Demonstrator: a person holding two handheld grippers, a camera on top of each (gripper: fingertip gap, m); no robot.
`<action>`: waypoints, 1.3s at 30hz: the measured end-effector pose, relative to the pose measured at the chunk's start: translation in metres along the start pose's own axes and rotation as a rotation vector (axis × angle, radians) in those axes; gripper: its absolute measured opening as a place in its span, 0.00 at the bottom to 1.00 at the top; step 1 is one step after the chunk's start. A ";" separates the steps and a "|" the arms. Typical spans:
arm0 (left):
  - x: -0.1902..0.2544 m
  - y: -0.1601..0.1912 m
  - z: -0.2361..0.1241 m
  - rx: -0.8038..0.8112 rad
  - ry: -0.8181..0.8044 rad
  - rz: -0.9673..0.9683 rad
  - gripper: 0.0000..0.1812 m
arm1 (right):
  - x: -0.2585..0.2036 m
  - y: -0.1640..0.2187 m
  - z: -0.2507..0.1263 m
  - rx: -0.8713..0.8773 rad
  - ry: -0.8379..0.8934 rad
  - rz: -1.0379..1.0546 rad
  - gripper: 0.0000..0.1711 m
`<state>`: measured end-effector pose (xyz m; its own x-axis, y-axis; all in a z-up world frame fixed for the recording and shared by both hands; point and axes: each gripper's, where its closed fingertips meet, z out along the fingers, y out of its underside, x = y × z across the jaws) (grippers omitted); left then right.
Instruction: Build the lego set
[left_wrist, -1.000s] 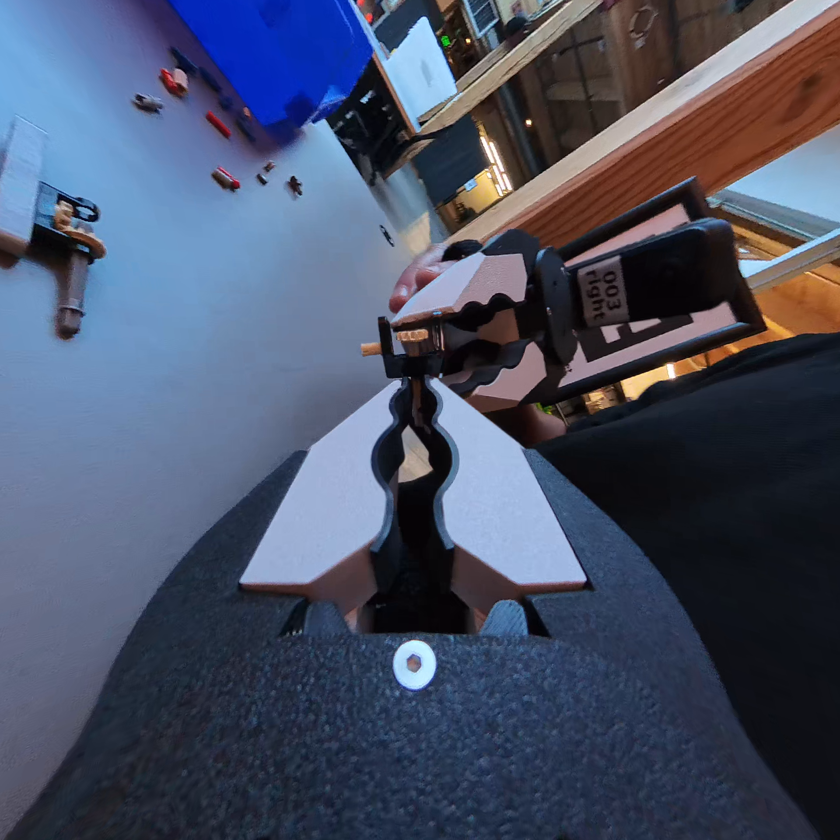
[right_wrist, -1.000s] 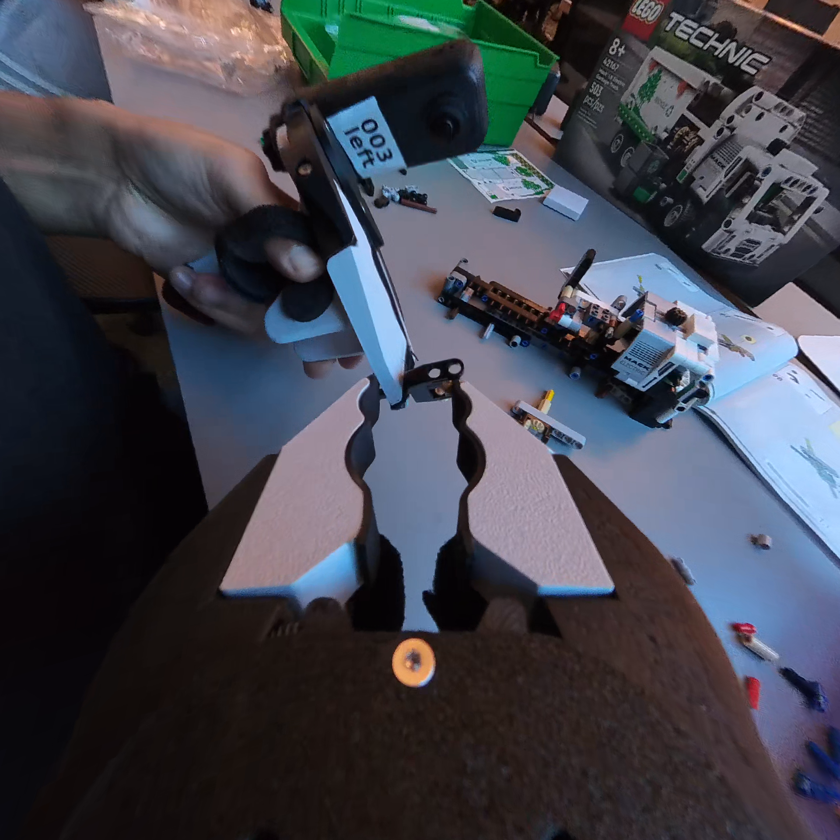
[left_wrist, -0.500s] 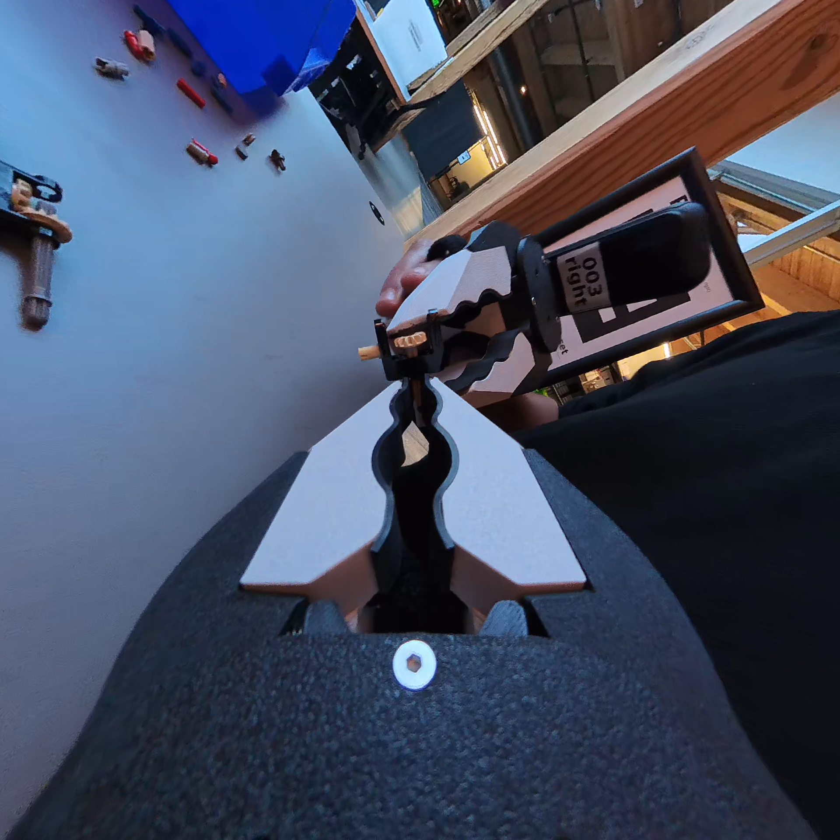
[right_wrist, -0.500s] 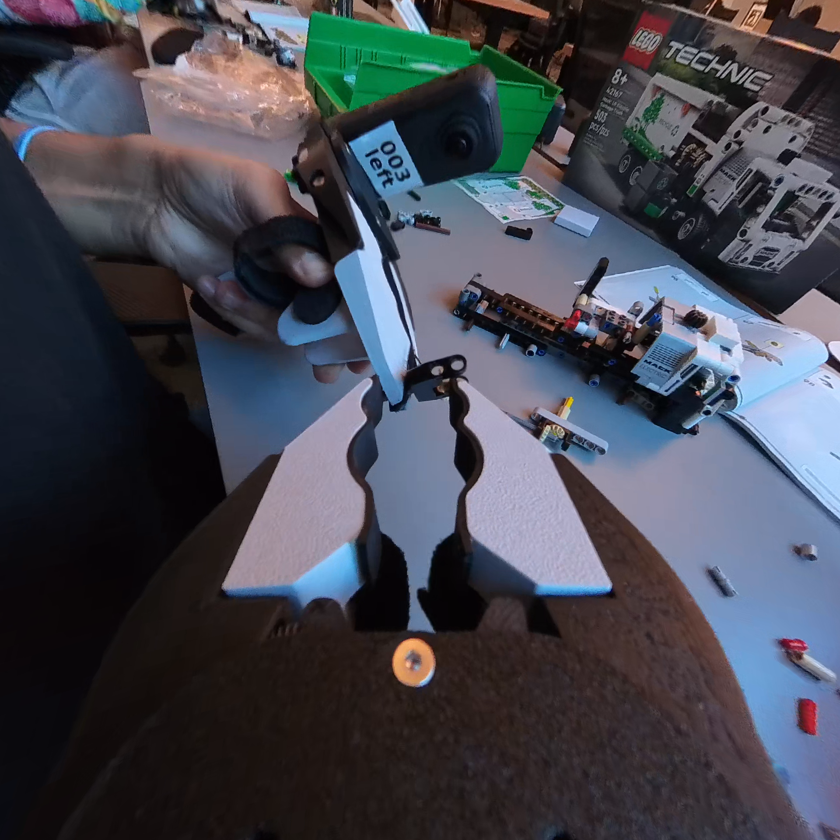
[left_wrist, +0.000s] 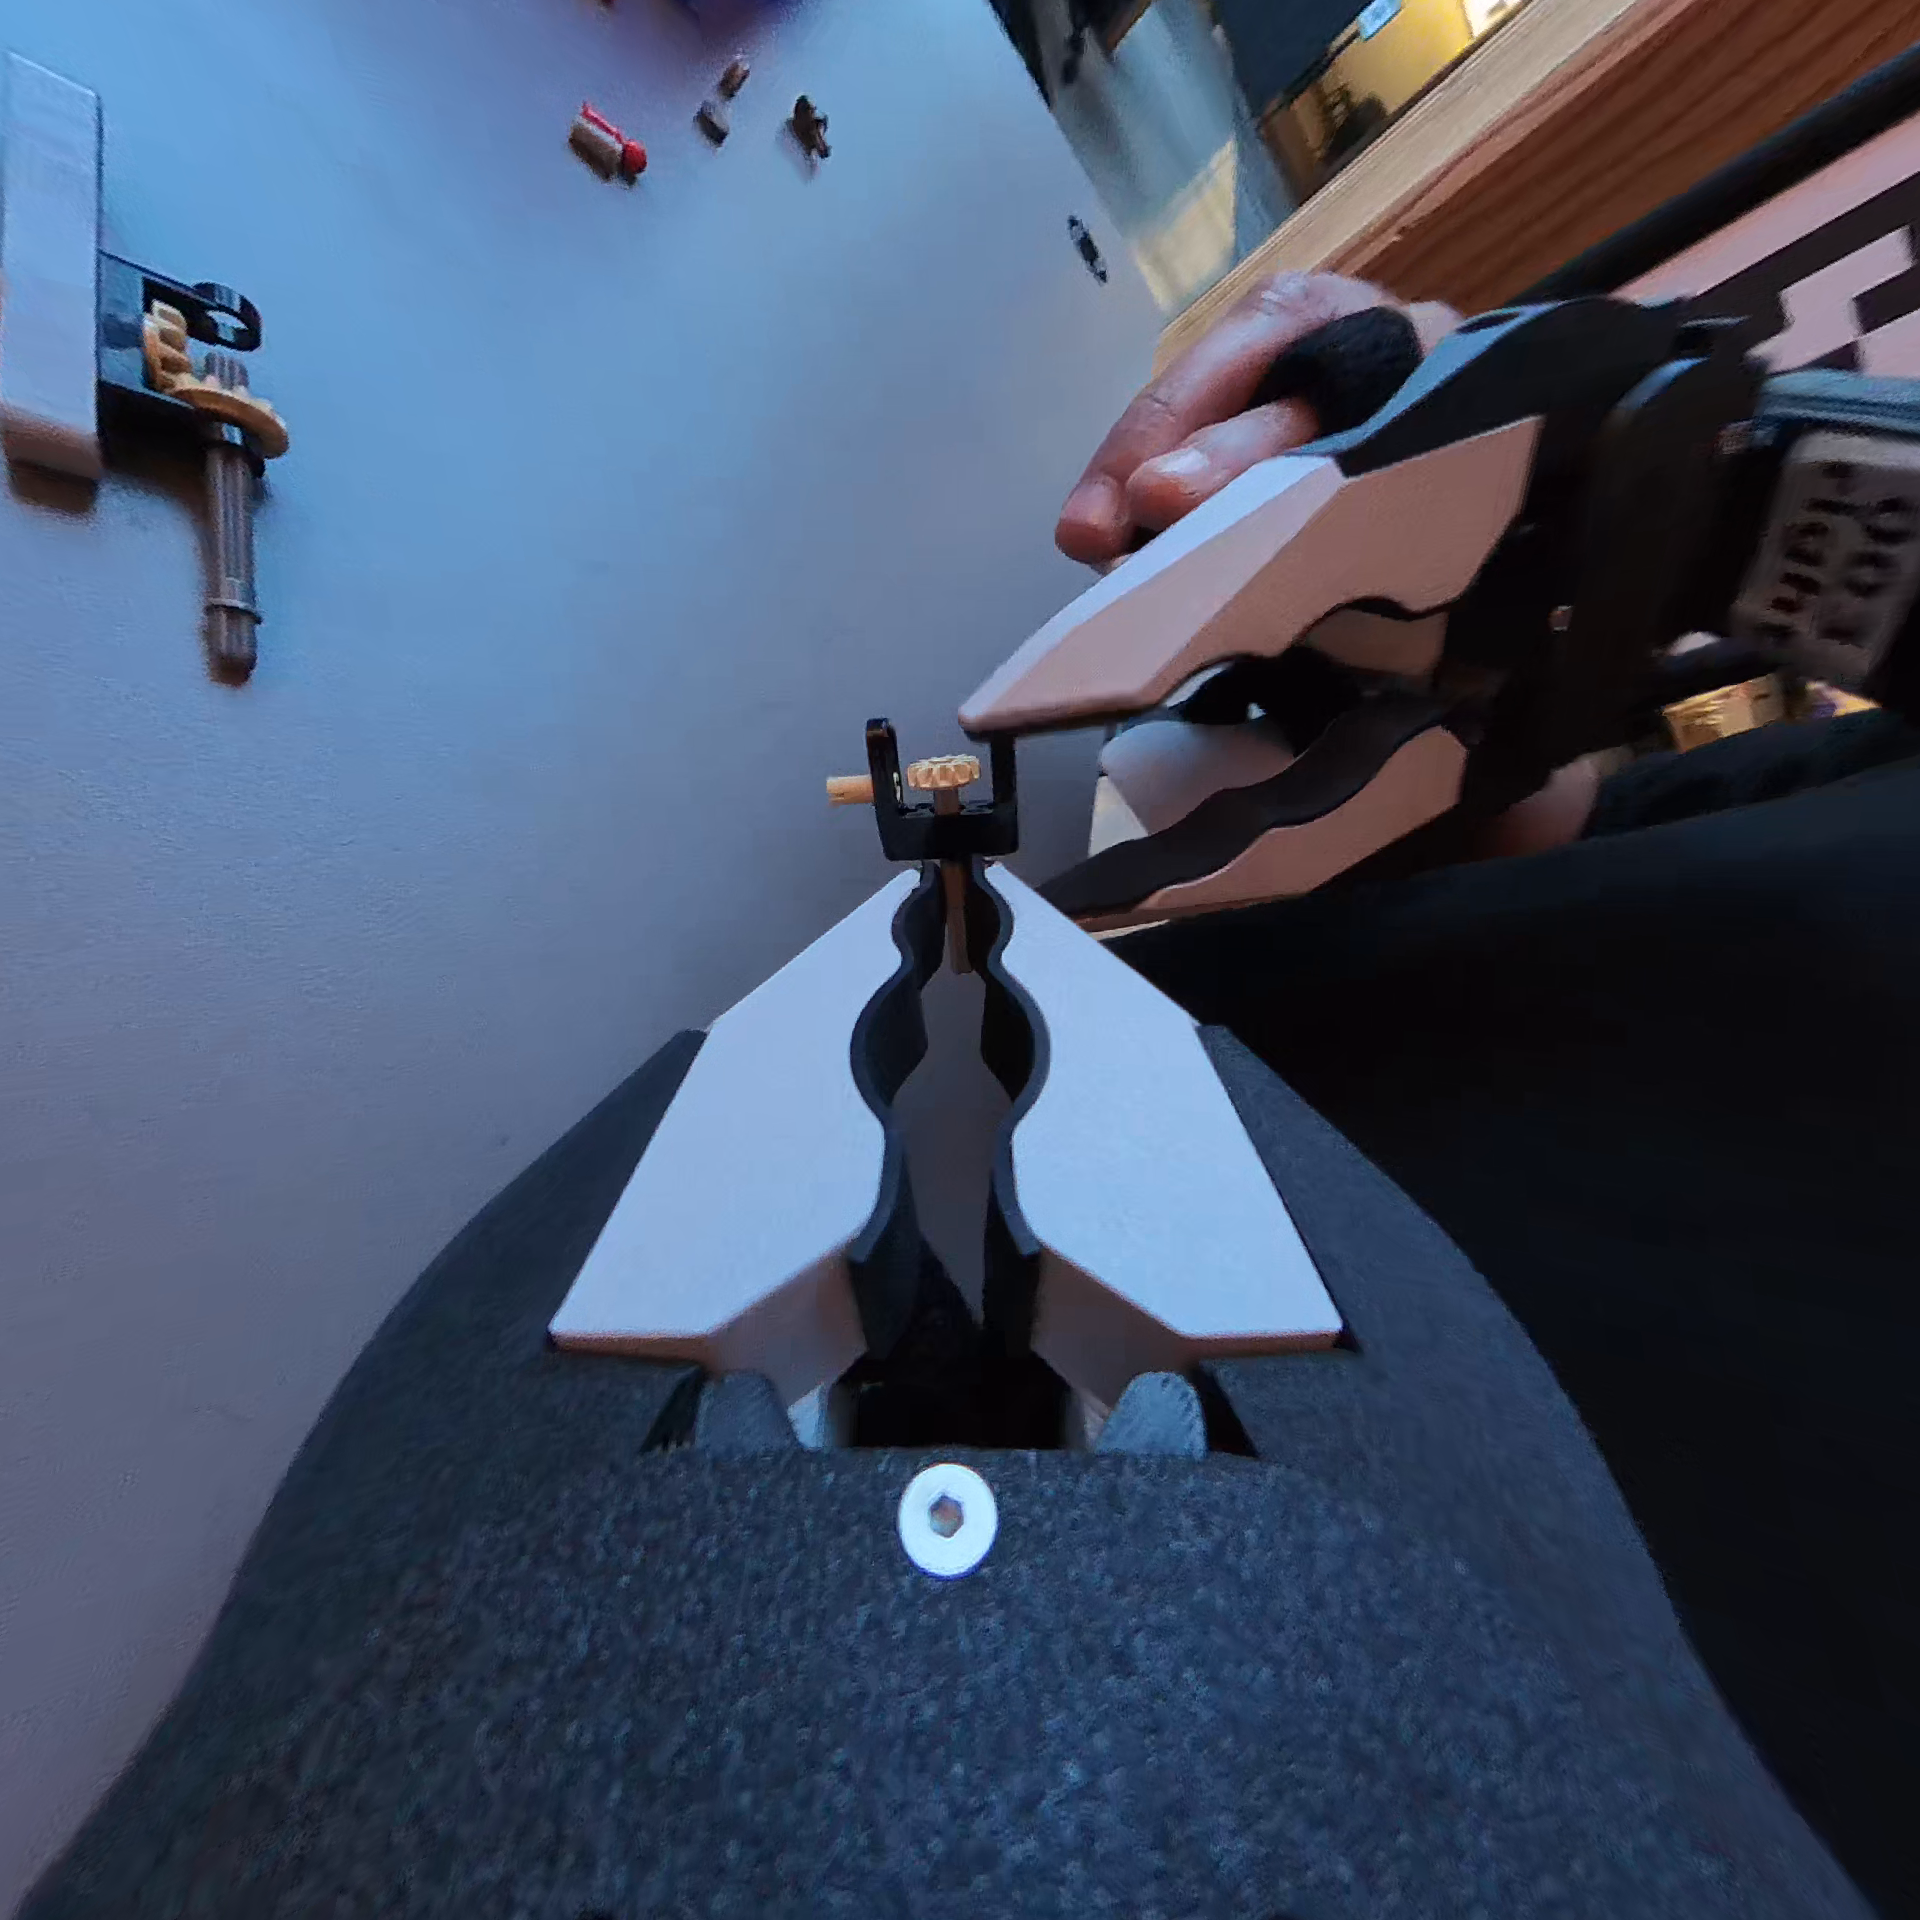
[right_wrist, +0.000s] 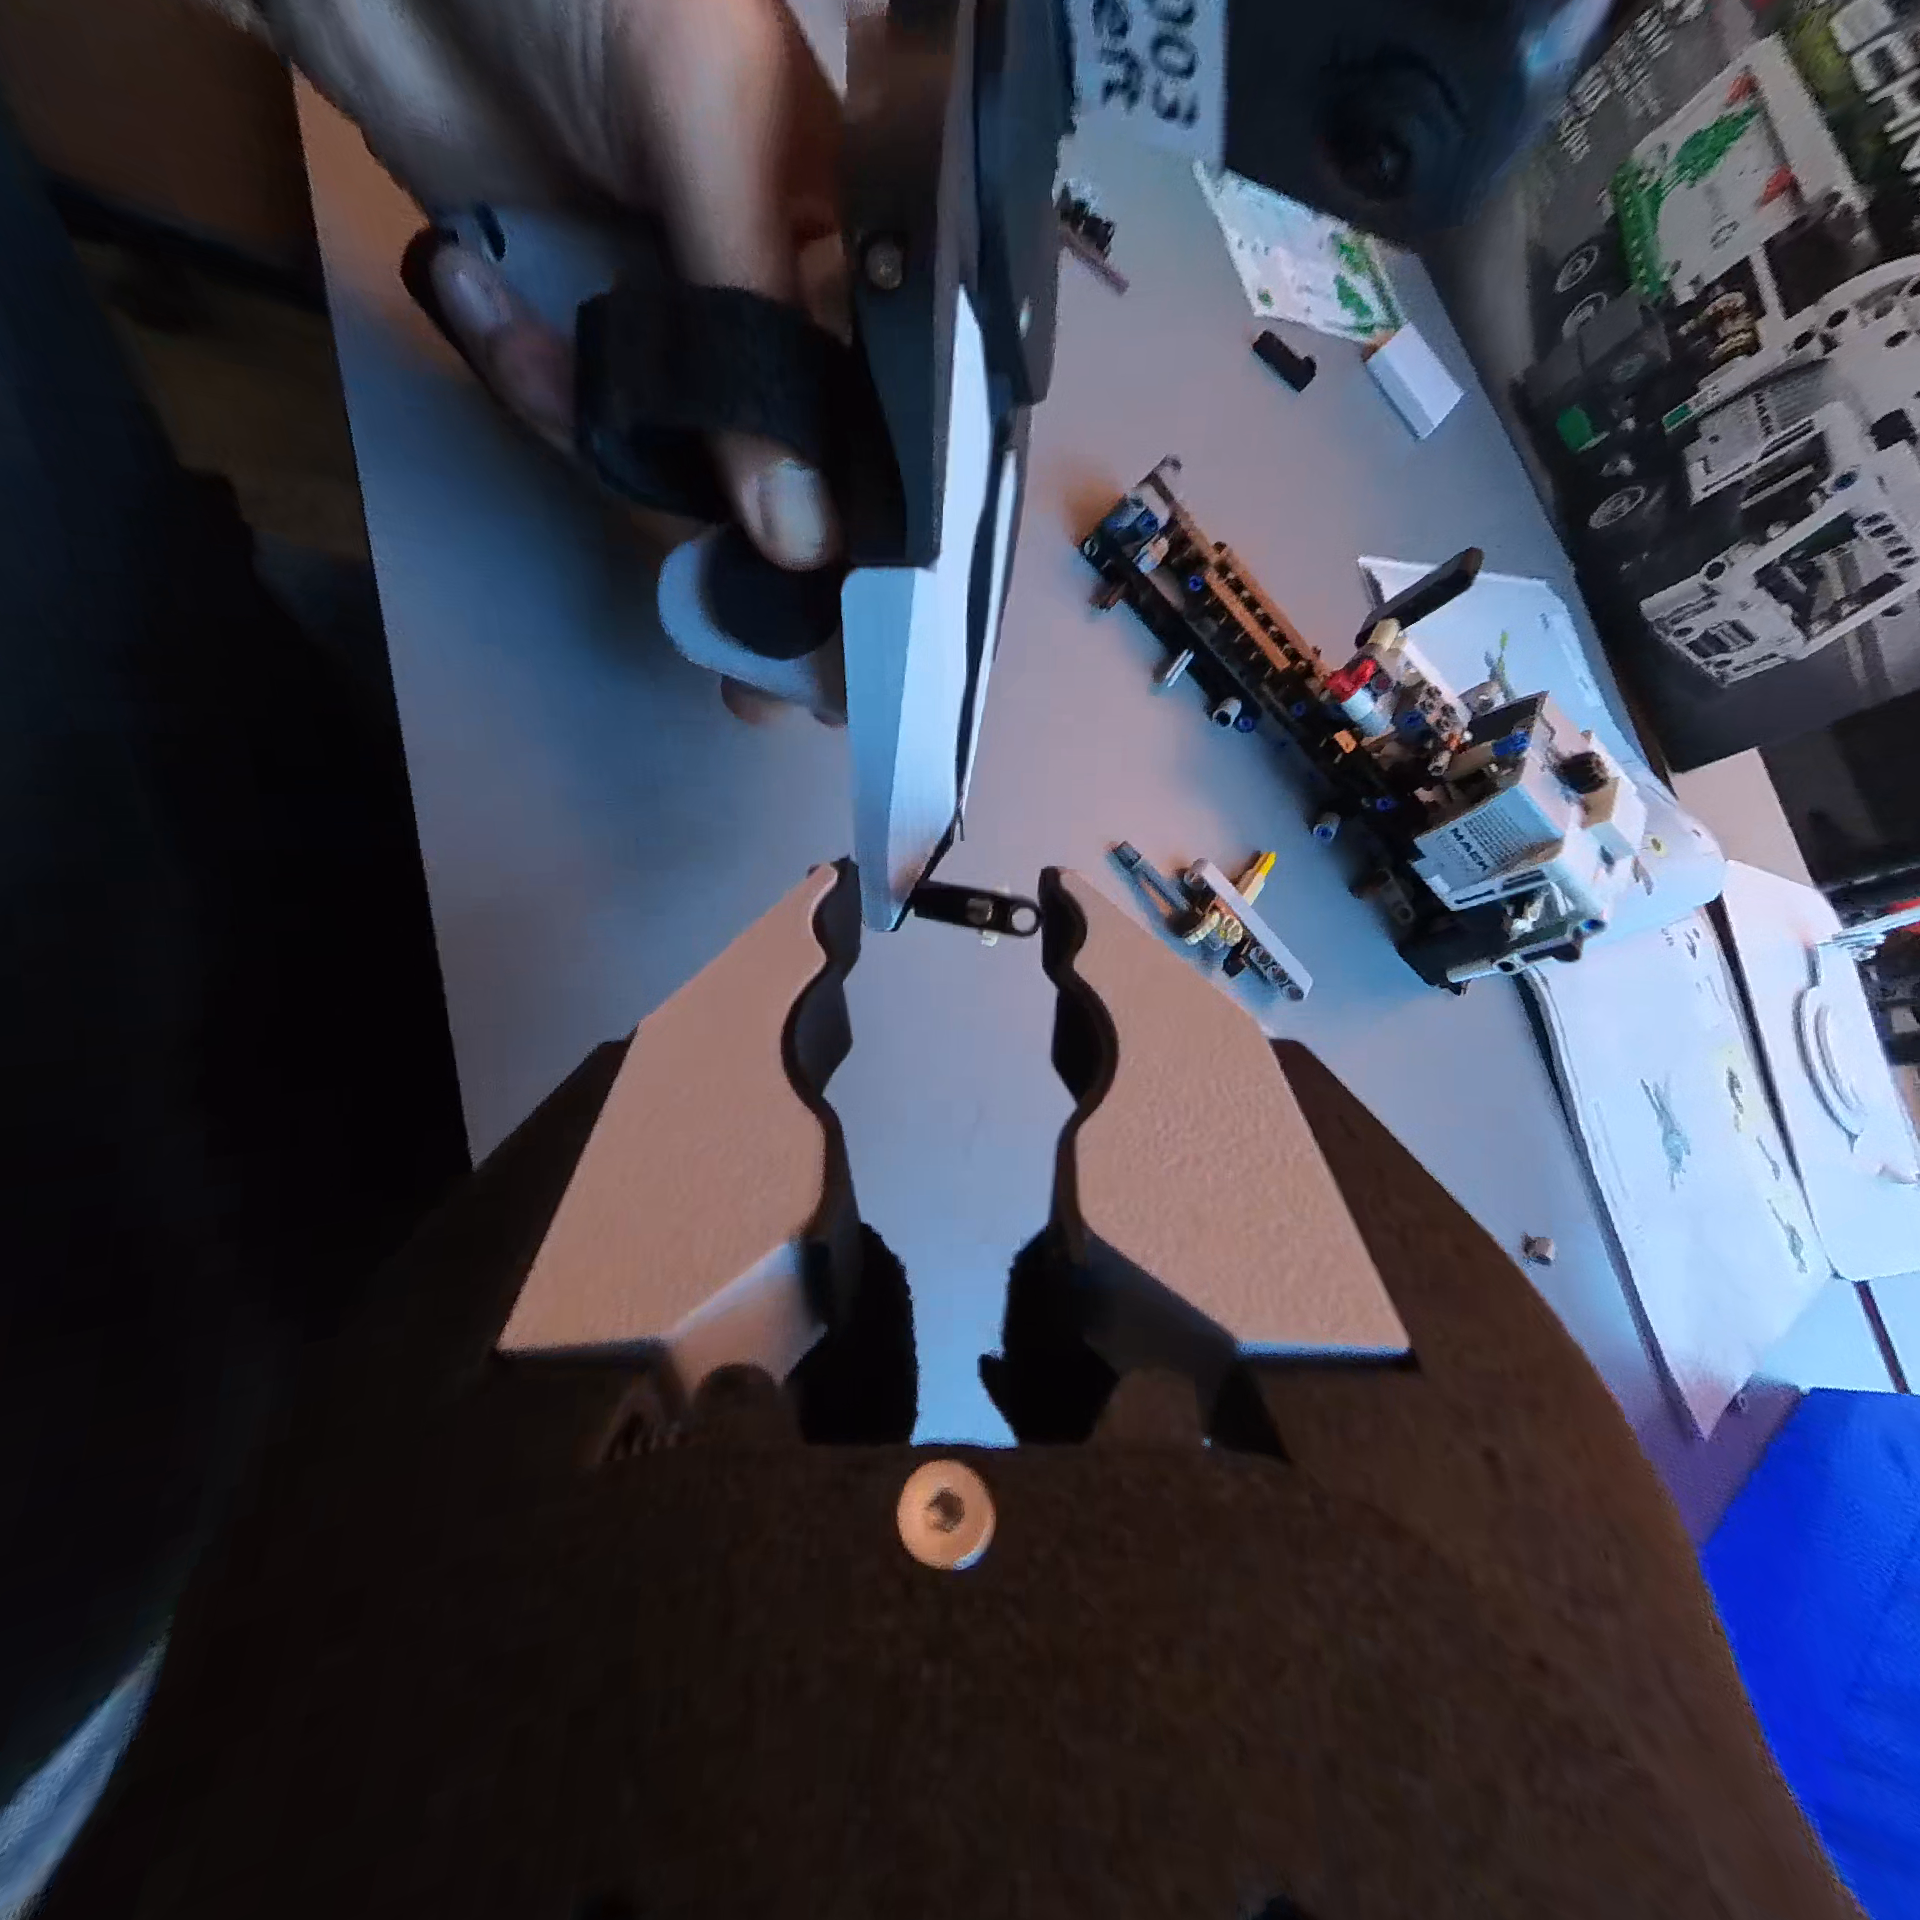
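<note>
While the left gripper (left_wrist: 951, 883) has its jaws pinched tight on the tan axle of a small black bracket w/ tan gear (left_wrist: 940, 795), held above the tabletop (left_wrist: 520, 727), the right gripper (right_wrist: 940, 883) has jaws apart, gripping nothing, just beside it. Part-built truck chassis (right_wrist: 1340, 717) lies on the tabletop.
</note>
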<state>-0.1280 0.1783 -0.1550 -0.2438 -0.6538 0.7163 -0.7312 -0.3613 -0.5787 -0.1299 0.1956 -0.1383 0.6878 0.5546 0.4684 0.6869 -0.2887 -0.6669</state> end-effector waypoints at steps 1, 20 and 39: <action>-0.002 0.001 0.001 -0.006 -0.031 0.015 0.01 | -0.001 0.002 0.000 -0.042 -0.005 -0.026 0.19; -0.025 -0.004 -0.005 -0.008 -0.336 0.195 0.01 | 0.005 0.012 0.015 -0.202 0.111 -0.046 0.15; -0.021 0.001 -0.002 0.042 -0.224 0.141 0.00 | -0.001 0.015 0.020 -0.144 0.097 0.065 0.15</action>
<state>-0.1243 0.1927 -0.1697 -0.1909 -0.8285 0.5265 -0.6720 -0.2807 -0.6853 -0.1249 0.2060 -0.1608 0.7462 0.4553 0.4856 0.6623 -0.4340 -0.6107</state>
